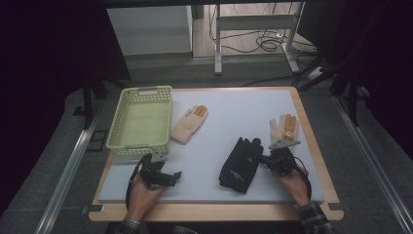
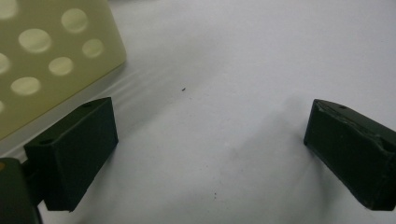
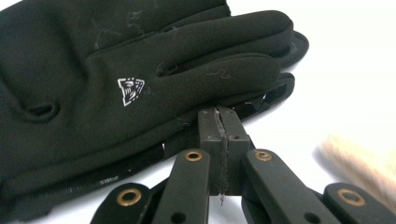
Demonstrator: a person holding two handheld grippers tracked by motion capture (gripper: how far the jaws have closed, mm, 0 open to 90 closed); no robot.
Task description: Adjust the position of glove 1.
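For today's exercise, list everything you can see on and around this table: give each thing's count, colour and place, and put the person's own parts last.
Basket: one, pale yellow-green, perforated, far left of the pad.
Knit gloves: two, cream with orange fingertips; one right of the basket, one near the pad's right edge.
Black gloves: a stacked pair with a small white logo, near right of centre.
Pad: one, white, covering the wooden table.
Left gripper: black, jaws wide apart over bare pad beside the basket.
Right gripper: black, jaws closed at the black gloves' edge.
Hands: two, left and right, at the near edge.
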